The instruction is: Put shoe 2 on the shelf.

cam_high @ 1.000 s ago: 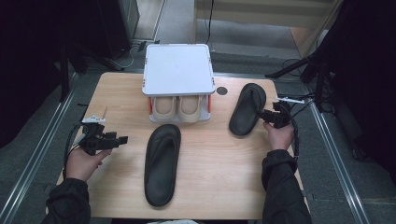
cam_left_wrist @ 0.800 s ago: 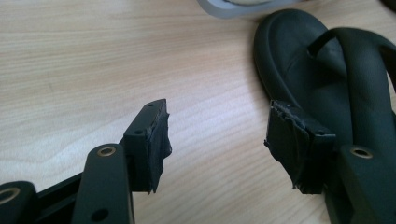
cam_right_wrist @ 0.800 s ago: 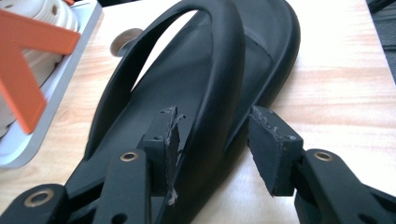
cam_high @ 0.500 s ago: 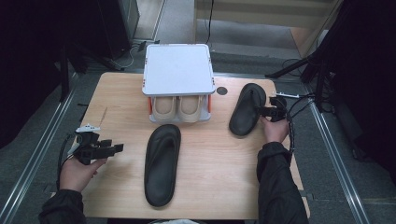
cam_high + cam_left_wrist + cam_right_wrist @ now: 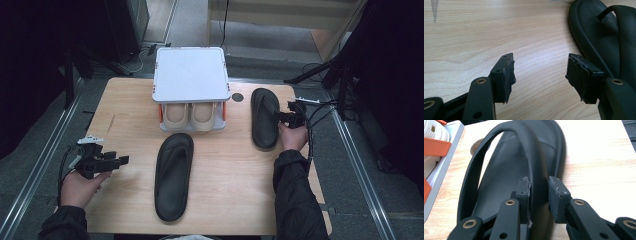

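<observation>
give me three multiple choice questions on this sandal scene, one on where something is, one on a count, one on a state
1. Where is the pair of cream shoes?
A. under the white rack
B. at the table's near edge
C. on the floor

2. How many black sandals lie on the table?
A. one
B. two
C. three

3. How are the left gripper jaws?
A. shut on a sandal
B. open, nothing between them
C. shut on a shoe

Answers: 1 A, the shoes sit beneath the rack's top. 2 B, a middle sandal and a right sandal. 3 B, bare wood shows between its jaws.
</observation>
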{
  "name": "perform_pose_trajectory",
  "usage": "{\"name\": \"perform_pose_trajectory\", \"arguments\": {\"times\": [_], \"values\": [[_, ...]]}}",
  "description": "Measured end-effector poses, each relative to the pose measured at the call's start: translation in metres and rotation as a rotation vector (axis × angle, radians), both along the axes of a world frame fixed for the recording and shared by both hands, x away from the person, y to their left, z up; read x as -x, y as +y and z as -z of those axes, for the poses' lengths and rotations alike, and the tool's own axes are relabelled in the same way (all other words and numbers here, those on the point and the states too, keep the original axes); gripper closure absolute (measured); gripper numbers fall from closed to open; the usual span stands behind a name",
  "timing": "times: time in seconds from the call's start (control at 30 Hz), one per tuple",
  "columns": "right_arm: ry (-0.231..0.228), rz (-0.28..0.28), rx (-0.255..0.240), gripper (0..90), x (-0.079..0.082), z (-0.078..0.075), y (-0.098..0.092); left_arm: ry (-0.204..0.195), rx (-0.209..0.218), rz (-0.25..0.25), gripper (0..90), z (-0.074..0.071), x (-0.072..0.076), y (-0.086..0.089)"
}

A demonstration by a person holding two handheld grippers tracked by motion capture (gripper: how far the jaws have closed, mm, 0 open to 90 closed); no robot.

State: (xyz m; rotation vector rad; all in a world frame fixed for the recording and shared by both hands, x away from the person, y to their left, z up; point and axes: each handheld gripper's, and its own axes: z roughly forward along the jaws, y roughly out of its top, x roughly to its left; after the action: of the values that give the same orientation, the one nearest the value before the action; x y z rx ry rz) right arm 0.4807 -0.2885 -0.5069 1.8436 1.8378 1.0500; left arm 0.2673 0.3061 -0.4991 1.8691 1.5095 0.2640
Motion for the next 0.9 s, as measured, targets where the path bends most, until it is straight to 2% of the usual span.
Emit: {"name": "perform_pose_trajectory", "arguments": {"times": [0.1, 0.6, 0.9], "values": [[0.003, 0.006, -0.015, 73.5, 0.0, 0.0, 0.0, -0.002, 0.0, -0.001, 39.4, 0.0, 0.0, 0.0], [-0.006, 0.009, -0.024, 74.7, 0.001, -0.005, -0.001, 0.006, 0.008, -0.003, 39.0, -0.001, 0.0, 0.0], [-0.013, -0.02, -0.031, 74.9, 0.005, -0.015, 0.003, 0.004, 0.004, 0.015, 39.0, -0.001, -0.002, -0.003]]}}
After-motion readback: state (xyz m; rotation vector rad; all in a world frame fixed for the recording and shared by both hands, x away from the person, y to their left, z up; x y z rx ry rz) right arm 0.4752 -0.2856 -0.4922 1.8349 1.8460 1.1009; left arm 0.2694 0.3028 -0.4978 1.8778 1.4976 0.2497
